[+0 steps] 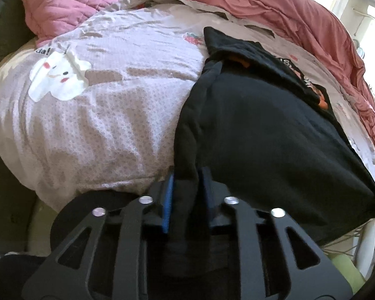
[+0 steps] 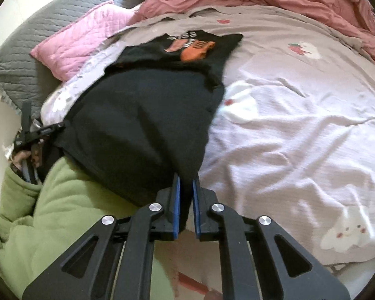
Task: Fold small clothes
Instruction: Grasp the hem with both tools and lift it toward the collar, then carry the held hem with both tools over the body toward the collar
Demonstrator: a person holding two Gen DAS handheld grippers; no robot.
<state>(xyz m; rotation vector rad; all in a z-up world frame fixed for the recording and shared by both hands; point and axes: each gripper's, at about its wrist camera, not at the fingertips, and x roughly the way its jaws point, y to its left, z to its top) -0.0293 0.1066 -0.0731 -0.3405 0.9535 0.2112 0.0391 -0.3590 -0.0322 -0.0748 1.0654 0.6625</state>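
Wide bare stretches of the pale cartoon-printed bed sheet flank the black orange-printed T-shirt. Left tongs and right tongs each clench its near hem, lifted.

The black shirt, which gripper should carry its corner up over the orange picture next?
Probably both: the left gripper and right gripper each pinch a near corner of the black shirt, so neither is better placed. The orange print lies at the far end.
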